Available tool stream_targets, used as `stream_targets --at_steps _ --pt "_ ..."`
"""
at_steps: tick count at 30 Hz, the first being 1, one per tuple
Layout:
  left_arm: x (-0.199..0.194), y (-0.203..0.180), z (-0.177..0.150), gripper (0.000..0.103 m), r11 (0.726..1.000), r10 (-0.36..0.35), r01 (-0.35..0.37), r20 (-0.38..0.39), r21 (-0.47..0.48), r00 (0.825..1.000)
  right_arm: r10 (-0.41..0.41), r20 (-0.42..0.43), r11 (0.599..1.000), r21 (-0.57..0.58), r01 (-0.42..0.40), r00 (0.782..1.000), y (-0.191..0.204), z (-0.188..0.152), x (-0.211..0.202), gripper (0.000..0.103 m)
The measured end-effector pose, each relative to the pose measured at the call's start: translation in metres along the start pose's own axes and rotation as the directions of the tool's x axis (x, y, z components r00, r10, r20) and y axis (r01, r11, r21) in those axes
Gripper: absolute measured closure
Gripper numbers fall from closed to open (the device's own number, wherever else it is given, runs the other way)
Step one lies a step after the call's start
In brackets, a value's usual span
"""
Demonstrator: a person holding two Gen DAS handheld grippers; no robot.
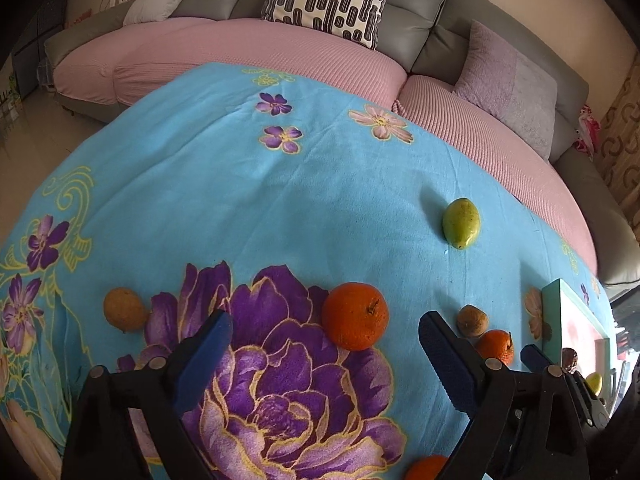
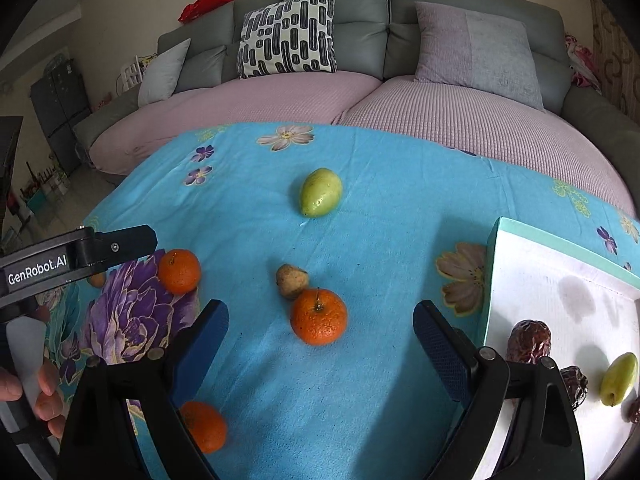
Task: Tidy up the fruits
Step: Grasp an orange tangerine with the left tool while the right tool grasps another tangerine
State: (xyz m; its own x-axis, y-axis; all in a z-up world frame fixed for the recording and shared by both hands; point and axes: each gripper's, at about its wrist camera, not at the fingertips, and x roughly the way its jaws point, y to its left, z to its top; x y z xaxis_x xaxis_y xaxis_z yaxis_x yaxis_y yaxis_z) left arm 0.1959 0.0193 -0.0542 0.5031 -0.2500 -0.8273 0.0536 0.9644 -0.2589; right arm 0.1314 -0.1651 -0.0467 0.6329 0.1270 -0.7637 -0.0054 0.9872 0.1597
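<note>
Fruits lie on a blue flowered cloth (image 1: 240,200). In the left wrist view my left gripper (image 1: 326,332) is open and empty, with an orange (image 1: 355,316) just ahead between its fingers. A brown fruit (image 1: 125,309) lies to its left, a green fruit (image 1: 461,222) farther right. In the right wrist view my right gripper (image 2: 320,326) is open and empty around another orange (image 2: 319,316), which touches a small brown fruit (image 2: 291,280). A third orange (image 2: 204,426) lies partly behind its left finger. A white tray (image 2: 532,280) at right holds dates (image 2: 529,340) and a green fruit (image 2: 618,378).
A grey sofa with pink seat covers (image 2: 460,120) and cushions (image 2: 288,32) stands behind the cloth. The tray's teal rim (image 1: 552,320) shows at the right of the left wrist view. The left gripper's body (image 2: 76,256) reaches in at the left of the right wrist view.
</note>
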Motion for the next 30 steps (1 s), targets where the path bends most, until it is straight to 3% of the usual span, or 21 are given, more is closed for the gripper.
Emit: stream_targets --at_steps 2,6,9,11,12,13,14,17,30 --pt "0.006 -0.002 -0.003 0.016 1.000 -0.009 0.009 -0.015 0.005 1.000 -0.004 -0.024 1.000 -0.005 0.004 1.000 0.000 -0.002 0.009 0.024" --pt "0.010 -0.007 -0.004 0.026 1.000 -0.010 0.010 -0.016 0.017 1.000 -0.005 -0.046 1.000 -0.009 0.005 0.999 0.001 -0.004 0.018 0.027" --pt "0.010 -0.008 -0.005 0.032 1.000 -0.015 0.015 -0.017 0.020 1.000 -0.007 -0.045 1.000 -0.008 0.006 0.999 0.001 -0.004 0.019 0.042" --pt "0.011 -0.008 -0.004 0.051 0.999 -0.030 0.031 -0.015 0.016 0.999 -0.012 -0.041 1.000 -0.004 0.012 0.999 0.000 -0.004 0.020 0.046" --pt "0.010 -0.007 -0.004 0.054 0.999 -0.042 0.042 -0.014 0.011 0.999 -0.011 -0.040 1.000 -0.001 0.011 0.999 0.000 -0.004 0.020 0.047" --pt "0.010 -0.007 -0.003 0.060 0.998 -0.059 0.059 -0.016 0.007 0.998 -0.010 -0.039 1.000 0.002 0.010 0.999 -0.001 -0.003 0.019 0.055" --pt "0.010 -0.007 -0.003 0.062 0.998 -0.069 0.069 -0.018 0.007 0.997 -0.009 -0.034 1.000 0.005 0.009 0.999 -0.001 -0.003 0.018 0.061" --pt "0.008 -0.009 -0.004 0.063 0.998 -0.062 0.062 -0.010 0.013 0.998 -0.001 -0.027 1.000 0.010 0.001 1.000 -0.003 -0.002 0.015 0.066" --pt "-0.043 -0.027 0.006 0.063 0.990 -0.138 0.133 0.116 0.051 0.984 -0.016 0.023 0.999 0.047 0.014 1.000 -0.013 0.003 -0.021 0.066"
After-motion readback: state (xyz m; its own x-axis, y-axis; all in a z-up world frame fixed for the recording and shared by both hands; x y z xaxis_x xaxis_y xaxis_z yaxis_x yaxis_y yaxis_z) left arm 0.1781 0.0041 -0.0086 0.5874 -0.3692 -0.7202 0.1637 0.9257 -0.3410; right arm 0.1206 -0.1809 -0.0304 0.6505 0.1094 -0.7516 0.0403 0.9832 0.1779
